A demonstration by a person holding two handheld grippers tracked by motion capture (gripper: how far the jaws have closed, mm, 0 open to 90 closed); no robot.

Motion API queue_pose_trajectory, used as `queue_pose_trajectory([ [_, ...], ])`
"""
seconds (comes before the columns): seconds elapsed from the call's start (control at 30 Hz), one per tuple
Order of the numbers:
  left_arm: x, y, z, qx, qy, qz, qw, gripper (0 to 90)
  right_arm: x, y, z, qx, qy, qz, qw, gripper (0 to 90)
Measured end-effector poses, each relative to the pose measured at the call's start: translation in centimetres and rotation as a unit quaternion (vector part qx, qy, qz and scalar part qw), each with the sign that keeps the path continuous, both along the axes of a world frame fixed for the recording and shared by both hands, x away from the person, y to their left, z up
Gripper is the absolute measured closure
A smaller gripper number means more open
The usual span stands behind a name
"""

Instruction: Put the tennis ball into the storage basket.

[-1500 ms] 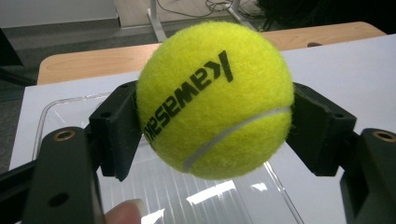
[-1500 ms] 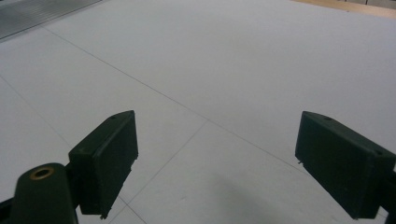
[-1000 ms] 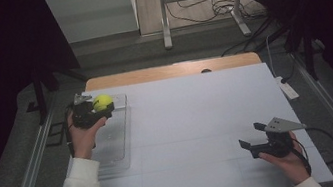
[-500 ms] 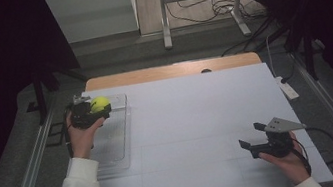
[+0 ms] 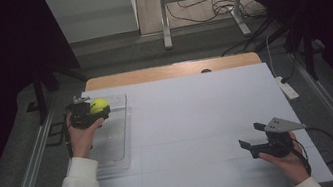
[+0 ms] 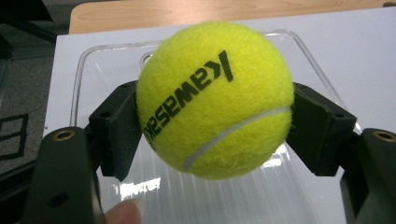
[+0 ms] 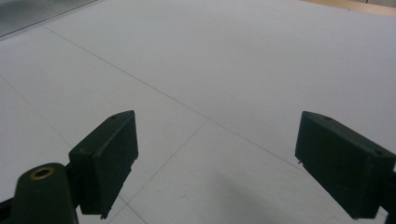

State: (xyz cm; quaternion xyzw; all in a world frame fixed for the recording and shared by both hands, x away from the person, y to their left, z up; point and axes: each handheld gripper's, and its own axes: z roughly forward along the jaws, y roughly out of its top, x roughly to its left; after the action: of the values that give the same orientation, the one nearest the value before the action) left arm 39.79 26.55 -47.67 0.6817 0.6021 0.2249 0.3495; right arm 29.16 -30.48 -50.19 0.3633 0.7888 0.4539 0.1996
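Observation:
A yellow tennis ball (image 6: pixel 215 100) with black lettering sits clamped between the two black jaws of my left gripper (image 6: pixel 212 126), which is shut on it. In the high view the ball (image 5: pixel 98 104) and left gripper (image 5: pixel 91 113) hang over the far end of a clear plastic tray (image 5: pixel 117 141) at the table's left. The tray's rim (image 6: pixel 88 60) lies just under the ball. My right gripper (image 5: pixel 255 136) rests low at the table's front right, jaws spread wide with bare white table between its fingers (image 7: pixel 107 158).
The white tabletop (image 5: pixel 199 118) stretches between the two hands, with a wooden strip (image 5: pixel 171 71) along its far edge. A white power strip (image 5: pixel 288 89) lies at the right edge. Metal rails run along both sides.
My left gripper with the ball has drifted slightly toward the left and near side over the tray. The right gripper has stayed where it was.

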Motion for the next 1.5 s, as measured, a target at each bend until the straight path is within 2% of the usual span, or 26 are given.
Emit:
queue_pose_trajectory([
  [0.77,1.0,0.0,-1.8,0.022,0.053,-0.001,0.9983,26.4,0.0,-0.1,0.0,0.000,0.000,-0.001,1.0000,13.3],
  [1.5,1.5,0.1,-2.7,0.033,0.077,0.001,0.9965,26.3,0.0,0.0,0.0,0.000,0.001,0.000,1.0000,13.3],
])
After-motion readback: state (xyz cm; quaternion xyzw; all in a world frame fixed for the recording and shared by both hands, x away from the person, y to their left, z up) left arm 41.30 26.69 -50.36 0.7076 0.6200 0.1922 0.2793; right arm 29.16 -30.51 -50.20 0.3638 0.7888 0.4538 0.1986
